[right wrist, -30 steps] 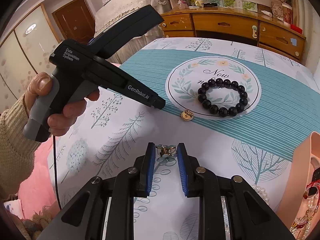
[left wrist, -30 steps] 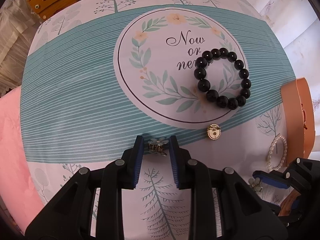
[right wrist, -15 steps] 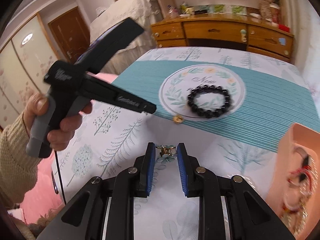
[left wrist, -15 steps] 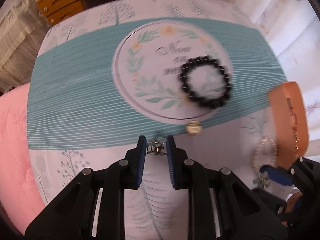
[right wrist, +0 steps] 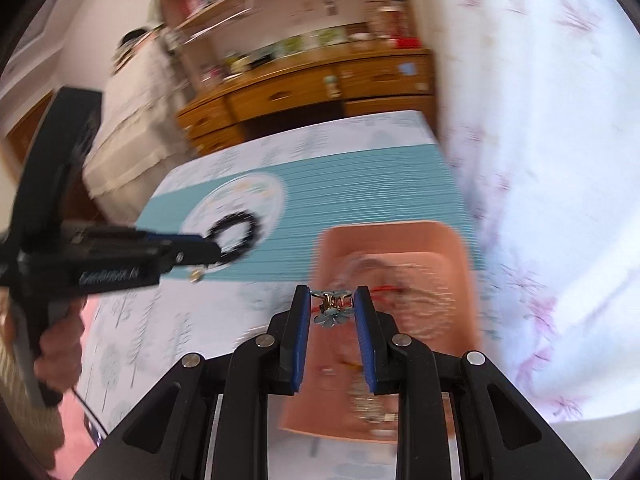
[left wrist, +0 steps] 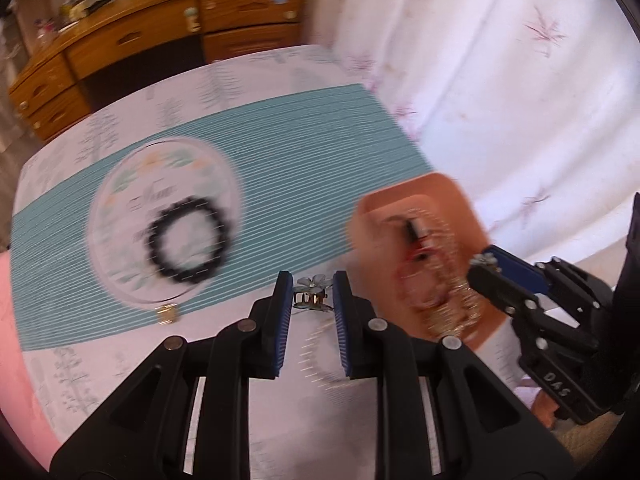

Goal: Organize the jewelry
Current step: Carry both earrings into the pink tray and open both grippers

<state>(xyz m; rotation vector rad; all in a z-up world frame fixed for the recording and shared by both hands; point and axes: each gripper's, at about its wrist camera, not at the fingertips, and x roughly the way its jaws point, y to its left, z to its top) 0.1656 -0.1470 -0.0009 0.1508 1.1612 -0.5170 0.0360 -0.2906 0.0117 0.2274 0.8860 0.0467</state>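
- The left gripper is clamping a small flower earring between its blue pads, right at the fingertips; its jaws have just been closing and are now standing narrow on the piece, with the pale petals showing above a gold clip.
- The right gripper is pinching a second flower earring at its tips in the same way, jaws narrow, the blue-green flower hanging just below the gold clip.
- In the right wrist view that second earring is hanging over the near half of an orange tray, which is holding a blurred heap of red, gold and pearl pieces.
- In the left wrist view the same tray is lying to the right of the left gripper's tips, and the right gripper is reaching in over its right side.
- The tray is sitting by the right edge of the tablecloth, a teal striped cloth with pale tree prints.
- A small gold pendant is lying on the cloth, left of the left gripper and just below the white printed circle.
- Farther off, a black bead bracelet is lying inside that circle, well apart from both grippers.
- A hand is gripping the left gripper's handle at the left of the right wrist view.
- Beyond the far edge, a wooden dresser is standing against the wall.
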